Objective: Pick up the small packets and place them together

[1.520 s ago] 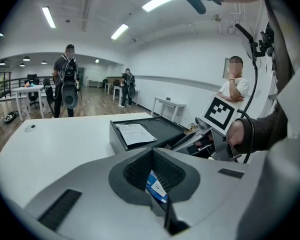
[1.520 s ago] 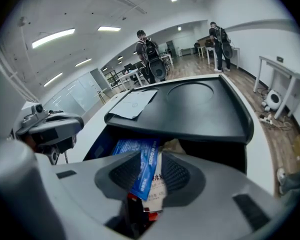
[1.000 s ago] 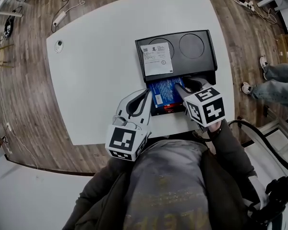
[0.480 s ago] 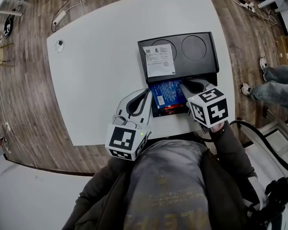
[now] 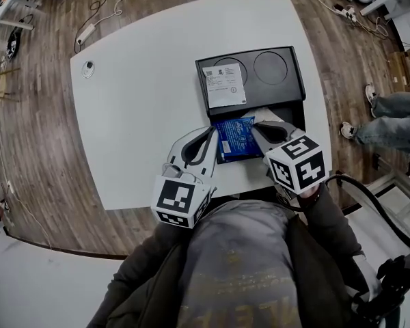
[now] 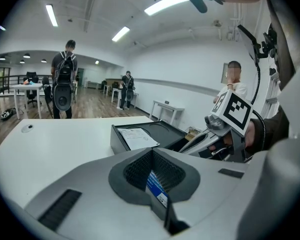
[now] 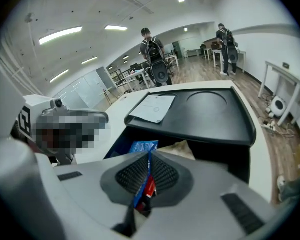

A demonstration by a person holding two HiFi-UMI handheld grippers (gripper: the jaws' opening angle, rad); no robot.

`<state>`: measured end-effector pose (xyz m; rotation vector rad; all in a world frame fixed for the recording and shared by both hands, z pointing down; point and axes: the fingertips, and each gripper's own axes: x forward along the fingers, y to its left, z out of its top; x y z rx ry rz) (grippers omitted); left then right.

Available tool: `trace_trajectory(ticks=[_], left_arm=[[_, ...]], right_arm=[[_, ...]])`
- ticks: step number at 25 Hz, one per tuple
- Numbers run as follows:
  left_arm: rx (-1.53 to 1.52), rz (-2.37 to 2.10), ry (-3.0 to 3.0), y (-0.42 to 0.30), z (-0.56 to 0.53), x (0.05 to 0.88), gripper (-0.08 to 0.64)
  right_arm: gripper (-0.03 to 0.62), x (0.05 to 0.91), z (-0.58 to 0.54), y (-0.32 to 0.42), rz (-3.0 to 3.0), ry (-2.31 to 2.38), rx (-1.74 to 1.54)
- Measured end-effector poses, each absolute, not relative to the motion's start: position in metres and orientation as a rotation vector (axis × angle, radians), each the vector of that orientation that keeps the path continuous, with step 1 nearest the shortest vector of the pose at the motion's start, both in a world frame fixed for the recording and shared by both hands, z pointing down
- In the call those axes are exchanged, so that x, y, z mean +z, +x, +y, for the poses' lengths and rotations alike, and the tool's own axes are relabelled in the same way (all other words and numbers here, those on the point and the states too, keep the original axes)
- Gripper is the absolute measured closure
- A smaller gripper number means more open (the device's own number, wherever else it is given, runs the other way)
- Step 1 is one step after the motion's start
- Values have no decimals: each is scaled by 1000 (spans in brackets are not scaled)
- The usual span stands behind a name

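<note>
Right gripper [image 5: 257, 126] higher, jaws just closed, blue packet [image 5: 236, 137] between them

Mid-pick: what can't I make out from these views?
- Head view: the box inside is mostly hidden under the blue packet and the grippers, so what is left there is unknown.
- In the right gripper, whose jaws have just been closing: the blue packet and a red packet show edge-on, so the count is unclear.
- In the left gripper: only a blue sliver shows, so which packet is unclear.
- The paper print: too small.
</note>
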<state>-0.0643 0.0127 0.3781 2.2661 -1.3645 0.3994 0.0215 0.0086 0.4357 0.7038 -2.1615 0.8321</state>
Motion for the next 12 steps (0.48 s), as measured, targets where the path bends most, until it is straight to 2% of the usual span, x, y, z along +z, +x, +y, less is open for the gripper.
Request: trace_trajectory(ticks=[12], left_arm=[[324,-1397,2356,-64,28,346,558]], right_arm=[[577,353,27,4,-2336,772,573]])
